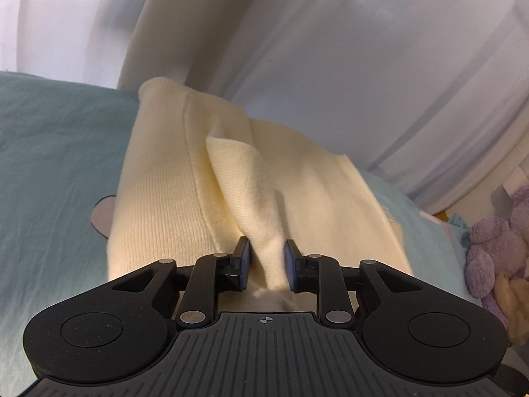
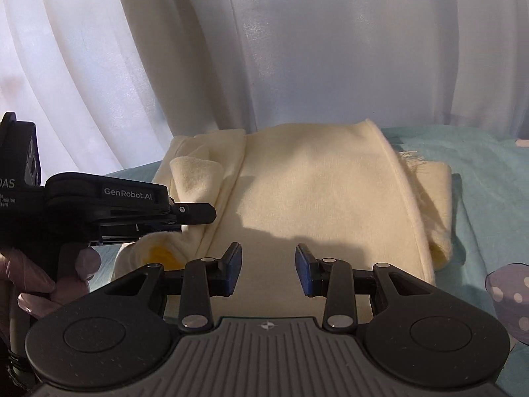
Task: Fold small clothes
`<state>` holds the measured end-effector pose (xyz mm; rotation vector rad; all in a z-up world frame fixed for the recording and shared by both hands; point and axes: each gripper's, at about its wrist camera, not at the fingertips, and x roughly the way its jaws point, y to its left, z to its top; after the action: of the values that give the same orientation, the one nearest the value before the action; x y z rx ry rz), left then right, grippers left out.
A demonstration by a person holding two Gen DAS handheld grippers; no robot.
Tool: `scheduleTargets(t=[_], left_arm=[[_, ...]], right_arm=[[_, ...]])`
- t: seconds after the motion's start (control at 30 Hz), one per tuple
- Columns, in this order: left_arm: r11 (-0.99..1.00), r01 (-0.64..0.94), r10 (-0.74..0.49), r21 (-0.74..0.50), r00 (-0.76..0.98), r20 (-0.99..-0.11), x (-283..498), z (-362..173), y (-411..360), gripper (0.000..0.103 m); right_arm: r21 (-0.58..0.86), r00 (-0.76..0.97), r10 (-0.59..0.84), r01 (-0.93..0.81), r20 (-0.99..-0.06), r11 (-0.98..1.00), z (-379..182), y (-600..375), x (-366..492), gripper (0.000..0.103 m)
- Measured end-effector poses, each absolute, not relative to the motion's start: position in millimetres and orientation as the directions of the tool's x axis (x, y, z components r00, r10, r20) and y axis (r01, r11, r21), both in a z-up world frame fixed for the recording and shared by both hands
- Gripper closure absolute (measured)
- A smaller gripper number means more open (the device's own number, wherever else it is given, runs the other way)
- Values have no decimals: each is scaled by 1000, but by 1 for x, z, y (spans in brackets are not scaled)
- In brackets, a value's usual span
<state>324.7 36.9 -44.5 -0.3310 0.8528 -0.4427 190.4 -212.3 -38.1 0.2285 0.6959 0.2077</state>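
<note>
A cream knitted garment (image 1: 172, 178) lies on a teal bed sheet (image 1: 53, 152). My left gripper (image 1: 267, 258) is shut on a raised fold of the garment, which stands up as a ridge between its blue pads. In the right wrist view the garment (image 2: 317, 192) lies partly folded, and the left gripper (image 2: 195, 213) shows from the side at the garment's left edge, held by a gloved hand. My right gripper (image 2: 267, 266) is open and empty, just above the near middle of the garment.
White curtains (image 2: 297, 49) hang right behind the bed. A purple plush toy (image 1: 496, 248) sits at the right edge of the bed. The sheet (image 2: 489, 172) has a grey dotted print (image 2: 509, 294) near the right.
</note>
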Motion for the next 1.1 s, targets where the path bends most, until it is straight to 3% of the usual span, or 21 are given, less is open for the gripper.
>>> scheduleTargets(t=[0.13,0.27,0.4,0.57,0.7,0.83,1.0,1.1], left_arm=[[833,257,-536,-490,596,-598,311,-23,58,60],[856,192,-467,-480,687,-556,293,-4,90,48],[880,102,-394,-465,704,-591,297,-15,112,48],[865,94,-438,-492,620,-651,307,-43,113,48],[874,100,-436,-475,593,-677,305,-59,101,45],[880,111,-430,-462,598,-676,301,-60,100,42],[878,113,-434,-465,596,-675,301,-62,101,41],[879,116,-434,-463,597,-675,301,-62,100,39]], right_arm=[[289,741,267,-103,-616,952,-40,-216,187,67],[315,735,286,-103,-615,944,-41,-222,189,65],[356,713,341,-136,-612,924,-39,-220,197,63],[495,639,502,-210,-583,843,-38,-207,232,46],[545,595,553,-218,-584,810,-42,-194,262,44],[589,543,588,-198,-599,783,-50,-185,294,31],[620,527,617,-201,-584,758,-53,-169,319,30],[605,516,629,-243,-581,758,-51,-153,323,42]])
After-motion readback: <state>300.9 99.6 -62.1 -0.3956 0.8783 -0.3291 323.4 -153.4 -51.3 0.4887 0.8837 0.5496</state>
